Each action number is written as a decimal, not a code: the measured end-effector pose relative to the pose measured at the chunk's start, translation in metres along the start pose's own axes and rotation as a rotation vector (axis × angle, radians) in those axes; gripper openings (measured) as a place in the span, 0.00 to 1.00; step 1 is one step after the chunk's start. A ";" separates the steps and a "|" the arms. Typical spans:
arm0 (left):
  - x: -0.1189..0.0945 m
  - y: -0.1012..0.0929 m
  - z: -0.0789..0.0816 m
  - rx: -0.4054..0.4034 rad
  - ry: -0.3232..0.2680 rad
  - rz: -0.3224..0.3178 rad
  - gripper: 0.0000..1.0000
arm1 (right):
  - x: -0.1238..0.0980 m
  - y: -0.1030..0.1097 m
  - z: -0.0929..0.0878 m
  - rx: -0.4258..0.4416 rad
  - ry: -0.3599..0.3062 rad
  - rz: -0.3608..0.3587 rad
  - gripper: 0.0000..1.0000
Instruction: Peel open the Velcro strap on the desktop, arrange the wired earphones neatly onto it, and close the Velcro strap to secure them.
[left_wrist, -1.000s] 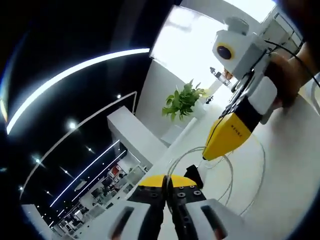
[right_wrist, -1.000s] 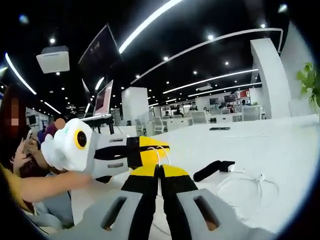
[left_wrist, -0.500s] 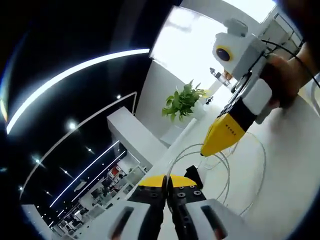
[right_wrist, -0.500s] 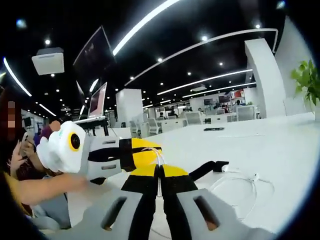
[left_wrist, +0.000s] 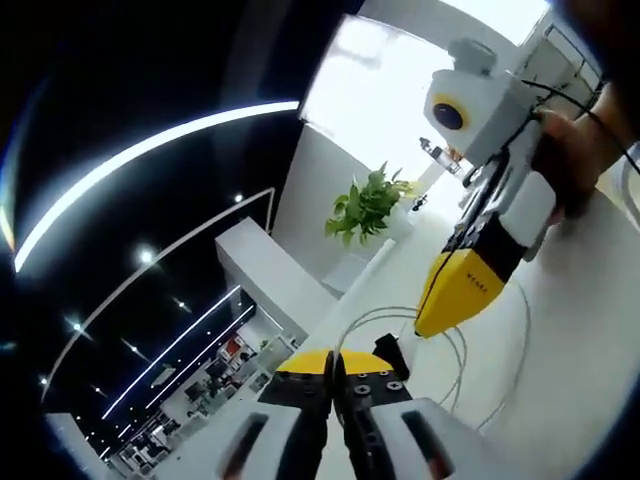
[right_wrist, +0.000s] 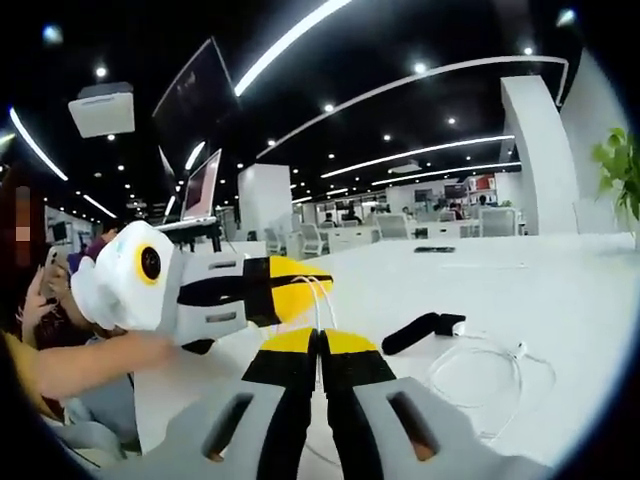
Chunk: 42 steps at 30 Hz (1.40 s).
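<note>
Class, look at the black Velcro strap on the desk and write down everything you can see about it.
The Velcro strap is a short, flat, matte black band, seemingly fabric, lying on the white desk. In the right gripper view it stretches diagonally, one end squared off beside the coiled white earphone cable, which appears to touch that end. In the left gripper view one black end peeks out just beyond the left tongs. Neither pair of tongs seems to grip it; whether it is peeled open cannot be told.

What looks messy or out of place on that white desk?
The white earphone cable sprawls in loose loops over the desk, and the black Velcro strap lies beside it, not wrapped around it.
</note>
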<state>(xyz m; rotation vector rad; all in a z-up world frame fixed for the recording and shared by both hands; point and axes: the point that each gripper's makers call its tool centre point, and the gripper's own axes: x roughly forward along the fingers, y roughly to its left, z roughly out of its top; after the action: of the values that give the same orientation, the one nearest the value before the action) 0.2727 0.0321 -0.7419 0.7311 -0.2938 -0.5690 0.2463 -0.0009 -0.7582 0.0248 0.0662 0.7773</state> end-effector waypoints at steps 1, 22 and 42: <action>0.000 0.000 0.000 0.010 0.002 0.002 0.05 | 0.000 0.000 0.000 -0.003 0.003 0.000 0.04; -0.001 -0.003 0.001 0.069 0.011 -0.003 0.05 | -0.032 -0.018 0.026 0.165 -0.161 -0.013 0.06; -0.005 -0.018 0.024 0.035 -0.103 -0.071 0.05 | -0.077 -0.118 -0.022 0.125 0.101 -0.331 0.12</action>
<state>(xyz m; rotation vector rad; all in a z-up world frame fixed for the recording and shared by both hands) 0.2513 0.0109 -0.7381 0.7493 -0.3751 -0.6713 0.2726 -0.1384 -0.7822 0.0914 0.2094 0.4422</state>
